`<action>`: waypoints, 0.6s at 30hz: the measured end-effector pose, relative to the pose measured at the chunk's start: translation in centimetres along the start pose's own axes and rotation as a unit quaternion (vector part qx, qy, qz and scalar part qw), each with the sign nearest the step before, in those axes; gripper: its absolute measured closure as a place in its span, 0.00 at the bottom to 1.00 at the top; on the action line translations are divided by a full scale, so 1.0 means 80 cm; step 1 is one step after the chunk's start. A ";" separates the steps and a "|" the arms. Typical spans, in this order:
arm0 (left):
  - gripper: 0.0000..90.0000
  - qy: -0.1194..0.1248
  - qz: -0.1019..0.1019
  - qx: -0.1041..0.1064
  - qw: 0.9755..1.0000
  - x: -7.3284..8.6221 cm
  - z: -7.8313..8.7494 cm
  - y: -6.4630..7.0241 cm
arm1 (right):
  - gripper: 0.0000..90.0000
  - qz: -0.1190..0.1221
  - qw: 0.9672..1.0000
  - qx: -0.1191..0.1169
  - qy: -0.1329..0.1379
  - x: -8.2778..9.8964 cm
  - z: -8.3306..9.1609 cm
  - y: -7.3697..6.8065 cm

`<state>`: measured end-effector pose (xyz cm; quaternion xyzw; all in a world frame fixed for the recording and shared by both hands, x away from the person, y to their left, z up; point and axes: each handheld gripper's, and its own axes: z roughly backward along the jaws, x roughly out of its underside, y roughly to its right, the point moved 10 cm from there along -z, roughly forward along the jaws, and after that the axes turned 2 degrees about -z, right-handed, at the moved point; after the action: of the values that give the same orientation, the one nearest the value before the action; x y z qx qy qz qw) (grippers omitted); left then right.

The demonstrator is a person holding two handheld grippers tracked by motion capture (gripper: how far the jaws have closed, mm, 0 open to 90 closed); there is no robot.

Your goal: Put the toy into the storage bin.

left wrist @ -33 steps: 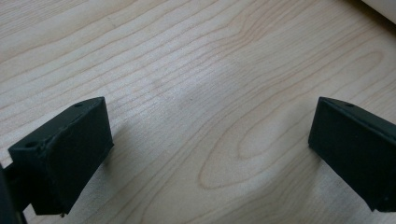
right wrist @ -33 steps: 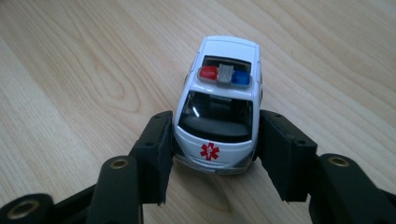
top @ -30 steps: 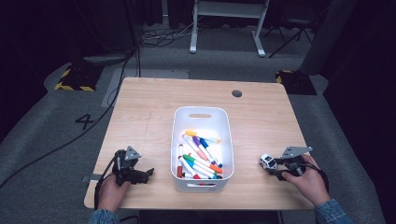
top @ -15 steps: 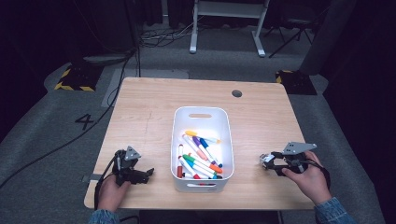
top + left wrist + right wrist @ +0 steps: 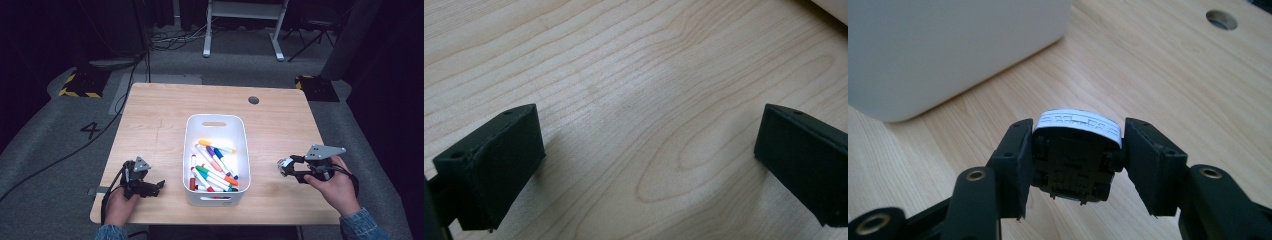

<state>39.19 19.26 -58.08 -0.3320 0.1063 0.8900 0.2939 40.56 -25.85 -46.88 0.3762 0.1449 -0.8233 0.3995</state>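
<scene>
My right gripper (image 5: 286, 168) hovers over the front right of the wooden table (image 5: 280, 125), shut on a small black object with a white printed top (image 5: 1077, 123). In the right gripper view both pads press on its sides, and it hangs above the wood. The same object (image 5: 284, 165) shows as a pale blob at the jaw tips in the high view. My left gripper (image 5: 157, 186) rests at the front left of the table. Its jaws stand wide open in the left gripper view, and the left gripper (image 5: 644, 165) has bare wood between its fingers.
A white bin (image 5: 215, 119) in the middle of the table holds several coloured markers (image 5: 214, 170). Its wall (image 5: 948, 50) rises just beyond the right gripper. A round cable hole (image 5: 253, 100) lies at the back right. Floor cables and a desk frame stand behind the table.
My right gripper has risen a little off the table with the small object still in its jaws. The left gripper has not moved.
</scene>
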 end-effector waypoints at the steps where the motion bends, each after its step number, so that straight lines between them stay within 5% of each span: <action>1: 0.00 0.000 0.000 0.000 1.000 0.000 0.000 0.000 | 0.53 0.002 1.000 0.001 0.002 -0.004 0.002 -0.001; 18: 0.00 0.001 -0.001 0.000 1.000 0.000 0.000 0.000 | 0.53 0.035 0.999 -0.011 0.039 -0.077 0.034 -0.023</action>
<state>39.21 19.26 -58.08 -0.3327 0.1060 0.8896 0.2945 40.22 -22.78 -40.67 0.4080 0.1563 -0.7920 0.4265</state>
